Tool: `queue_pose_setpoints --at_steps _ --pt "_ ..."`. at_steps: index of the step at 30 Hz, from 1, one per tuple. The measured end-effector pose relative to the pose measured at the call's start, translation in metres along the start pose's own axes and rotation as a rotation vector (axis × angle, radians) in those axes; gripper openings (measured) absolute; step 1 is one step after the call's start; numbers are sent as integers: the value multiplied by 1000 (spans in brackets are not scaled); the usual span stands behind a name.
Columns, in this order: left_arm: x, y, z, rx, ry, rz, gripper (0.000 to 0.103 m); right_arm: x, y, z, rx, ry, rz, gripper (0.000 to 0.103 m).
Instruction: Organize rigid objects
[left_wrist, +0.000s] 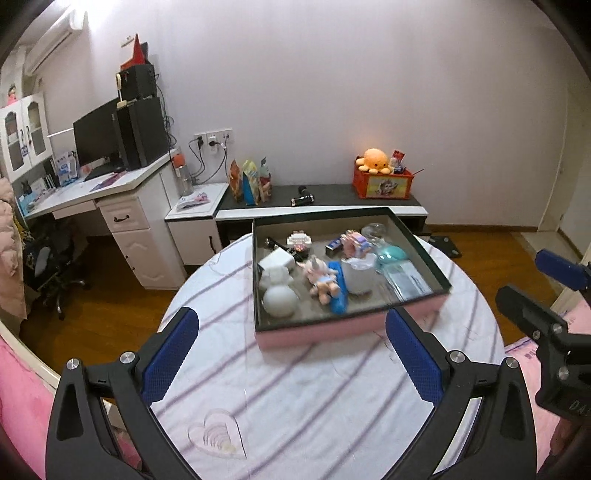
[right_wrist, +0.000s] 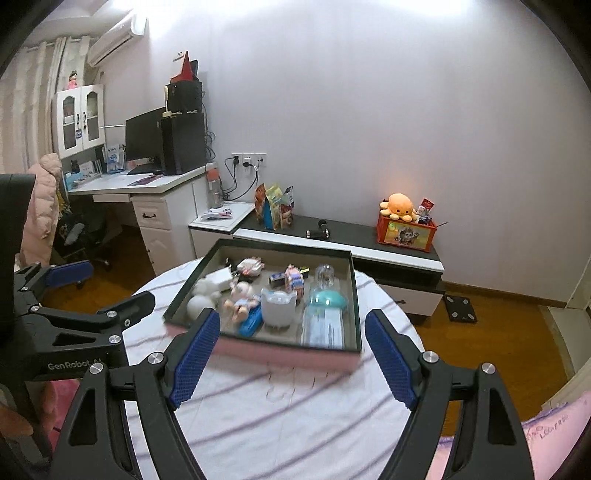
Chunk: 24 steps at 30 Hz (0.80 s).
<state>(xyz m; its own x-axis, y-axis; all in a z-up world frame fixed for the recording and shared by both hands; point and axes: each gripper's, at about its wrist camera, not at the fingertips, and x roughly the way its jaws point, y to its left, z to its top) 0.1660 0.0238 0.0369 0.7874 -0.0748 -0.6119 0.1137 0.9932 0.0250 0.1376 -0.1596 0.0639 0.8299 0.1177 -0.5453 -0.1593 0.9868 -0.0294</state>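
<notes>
Both grippers angled down over the striped surface (left_wrist: 295, 387). Left gripper (left_wrist: 291, 354) fingers wide, empty. Right gripper (right_wrist: 291, 362) fingers wide, empty. Box (left_wrist: 351, 328) ahead on surface holds toys (left_wrist: 323, 277), cup (right_wrist: 279, 306). Beyond, cabinet (right_wrist: 399, 254).

Box (left_wrist: 347, 328) on round table (left_wrist: 295, 387), frame centre; small items inside, plush doll (left_wrist: 322, 277) mid-box, cup (left_wrist: 356, 277) right of it. Low cabinet (left_wrist: 332, 194) behind table; crate (left_wrist: 382, 182) on cabinet's right end. Desk (left_wrist: 110, 184) at left
</notes>
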Motion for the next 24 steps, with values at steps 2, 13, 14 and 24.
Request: queue_pose_setpoints --at_steps 2,13,14,24 --pt "-12 -3 -10 -5 -10 6 102 -13 2 -11 9 -1 2 82" --pt "-59 -23 -58 11 -43 2 103 -58 4 -61 65 1 -31 83" --pt "-62 -24 -59 14 -45 -1 103 -60 5 -64 66 5 -34 83" --pt "-81 -33 -60 31 -93 3 103 -80 4 -70 77 -46 -12 83"
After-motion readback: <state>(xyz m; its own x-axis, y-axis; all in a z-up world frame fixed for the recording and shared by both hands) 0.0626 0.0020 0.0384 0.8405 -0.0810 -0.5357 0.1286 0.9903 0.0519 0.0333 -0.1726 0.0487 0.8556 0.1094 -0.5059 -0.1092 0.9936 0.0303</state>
